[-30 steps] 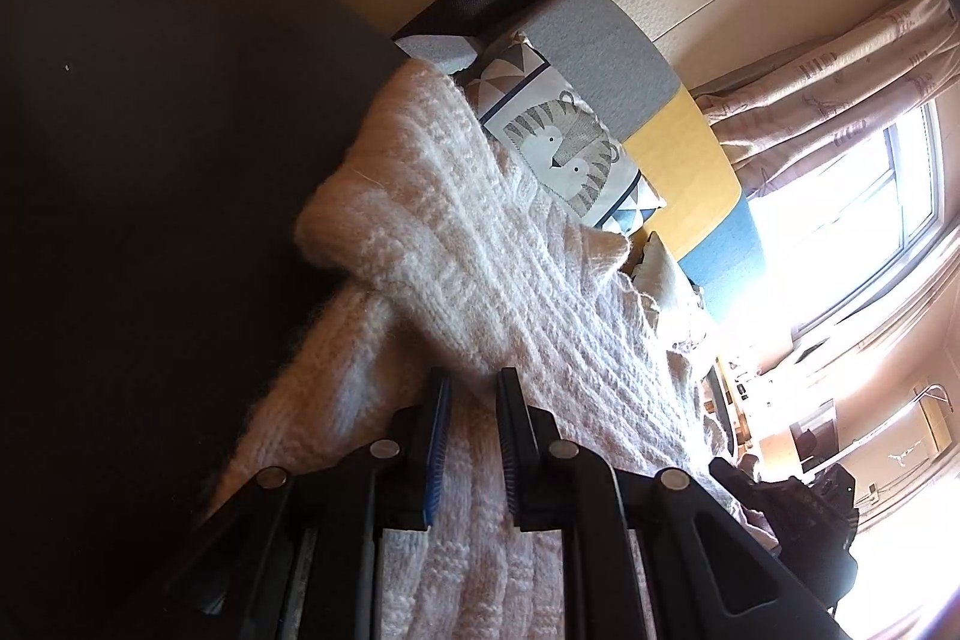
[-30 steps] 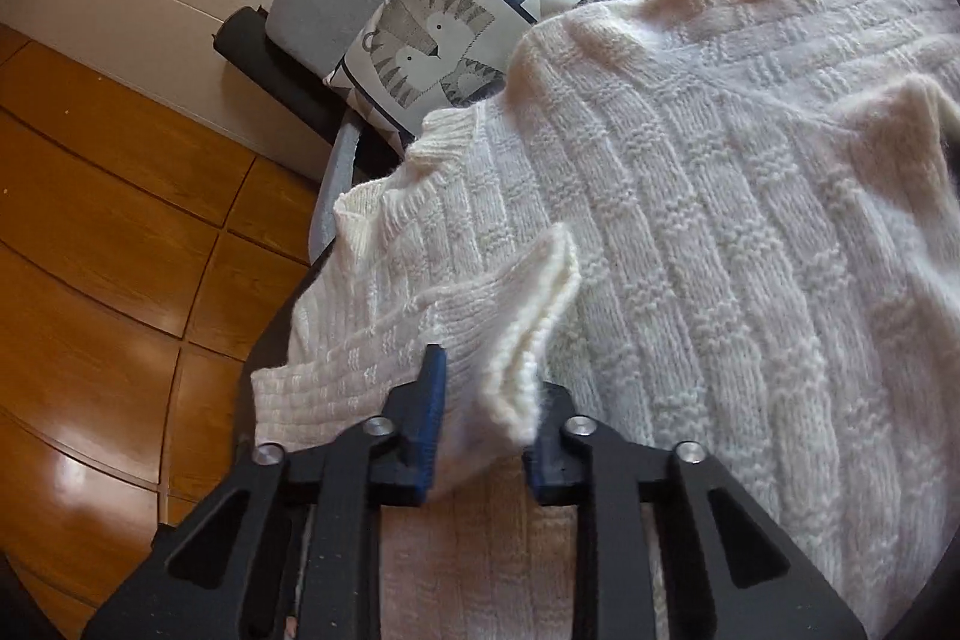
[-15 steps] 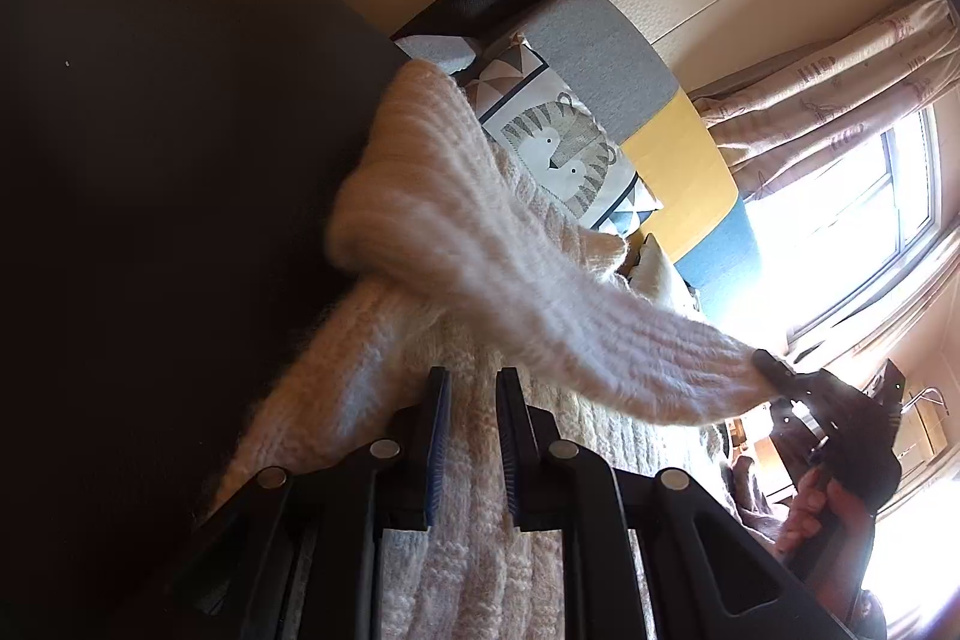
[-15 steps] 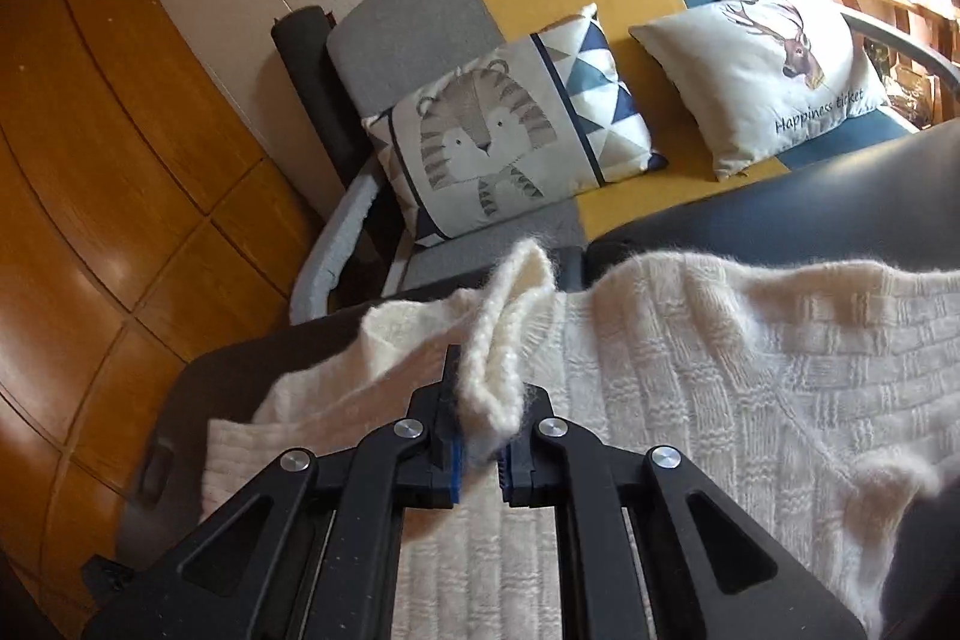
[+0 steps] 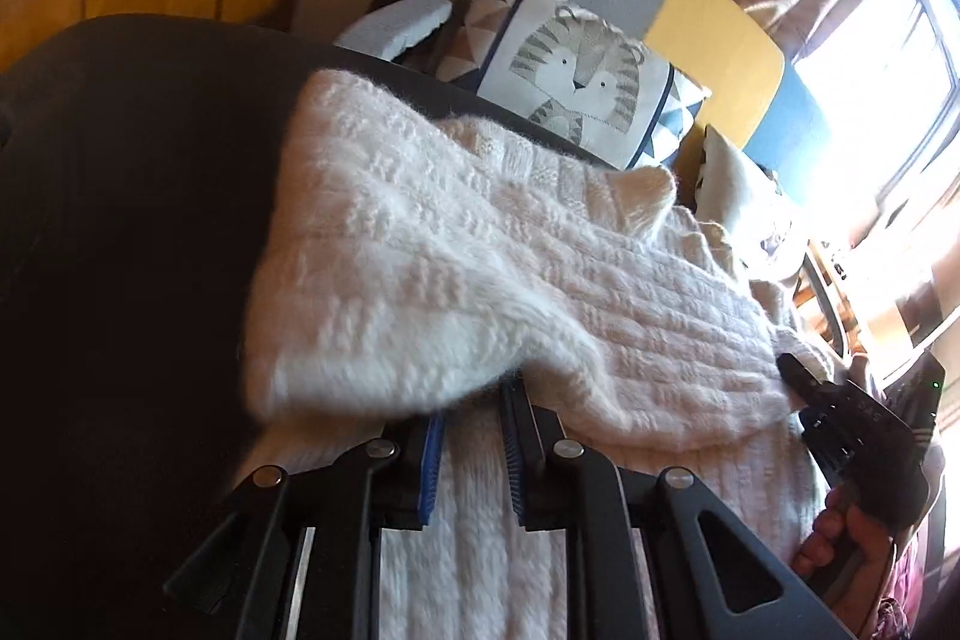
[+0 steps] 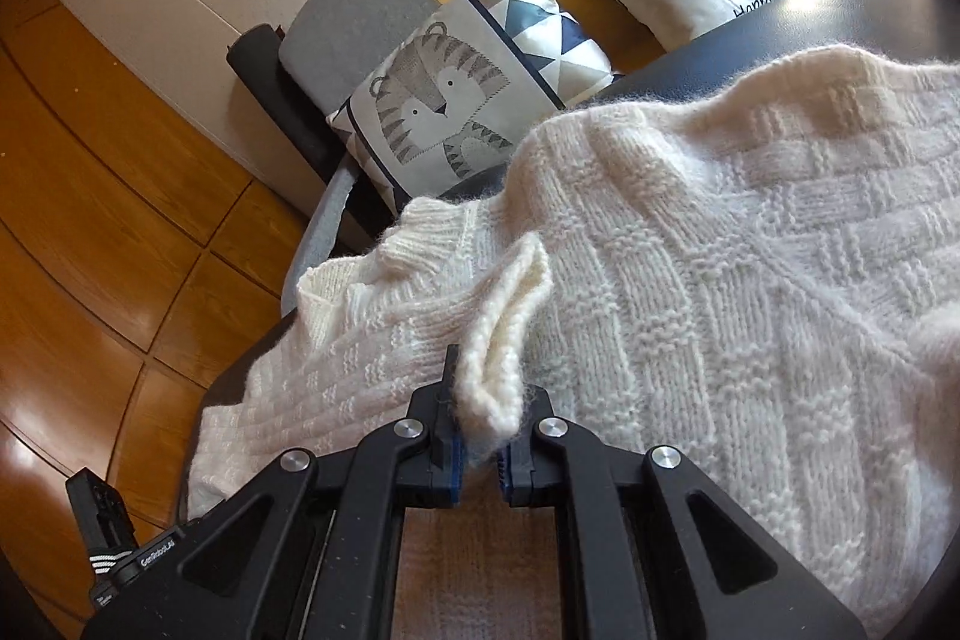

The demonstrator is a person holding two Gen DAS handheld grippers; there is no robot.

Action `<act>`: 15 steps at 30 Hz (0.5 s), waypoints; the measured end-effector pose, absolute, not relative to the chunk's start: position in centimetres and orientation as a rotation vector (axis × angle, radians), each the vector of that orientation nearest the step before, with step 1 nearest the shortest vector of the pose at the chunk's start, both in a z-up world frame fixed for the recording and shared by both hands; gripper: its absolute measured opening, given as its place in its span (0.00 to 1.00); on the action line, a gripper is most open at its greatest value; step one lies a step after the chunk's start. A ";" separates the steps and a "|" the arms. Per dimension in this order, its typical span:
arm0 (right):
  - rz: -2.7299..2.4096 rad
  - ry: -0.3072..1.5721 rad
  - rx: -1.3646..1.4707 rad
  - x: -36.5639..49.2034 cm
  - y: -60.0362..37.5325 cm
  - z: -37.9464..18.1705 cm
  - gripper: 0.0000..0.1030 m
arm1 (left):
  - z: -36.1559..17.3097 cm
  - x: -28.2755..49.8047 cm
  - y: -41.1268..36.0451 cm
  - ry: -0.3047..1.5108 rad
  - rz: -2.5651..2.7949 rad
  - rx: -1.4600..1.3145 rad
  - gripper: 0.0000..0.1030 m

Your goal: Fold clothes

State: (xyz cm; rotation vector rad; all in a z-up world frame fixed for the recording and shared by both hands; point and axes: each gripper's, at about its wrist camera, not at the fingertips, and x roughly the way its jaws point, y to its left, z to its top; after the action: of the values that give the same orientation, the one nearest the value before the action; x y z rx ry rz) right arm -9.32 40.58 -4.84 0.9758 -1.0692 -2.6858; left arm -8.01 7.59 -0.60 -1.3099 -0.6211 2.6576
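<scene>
The white knit sweater (image 6: 750, 280) lay spread over a dark desk (image 5: 120, 220), with a sofa and its tiger cushion (image 6: 444, 100) beyond the far edge. The right gripper (image 6: 480, 451) had its jaws closed on the ribbed cuff (image 6: 504, 340) of a sleeve, which stood up in a loop above the blue pads. In the left wrist view that sleeve stretched across the body of the sweater from the far left toward the right. The left gripper (image 5: 474, 451) hovered just over the knit, its jaws a little apart with nothing pinched between them.

To do this step well, the cuff probably needed carrying across low and taut, so the sleeve landed flat and straight. The free jaws would best pin the shoulder, since loose, fuzzy knit drags and bunches easily.
</scene>
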 end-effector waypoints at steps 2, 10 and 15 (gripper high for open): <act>-2.692 -1.068 0.968 -9.1 40.5 -4.8 0.08 | -0.5 -8.4 6.7 -0.675 2.673 -1.283 0.17; -2.715 -1.079 0.954 -9.0 40.8 -5.0 0.08 | -2.0 -5.1 1.6 -0.926 2.843 -1.181 0.10; -2.712 -1.078 0.956 -9.1 40.9 -5.1 0.08 | -1.1 -4.7 2.5 -0.769 3.000 -1.209 0.05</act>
State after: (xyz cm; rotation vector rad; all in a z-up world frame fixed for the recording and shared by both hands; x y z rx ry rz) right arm -9.12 40.90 -5.09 0.9564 -1.0781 -2.7117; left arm -4.70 2.54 -1.11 -1.2092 -0.7687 3.0002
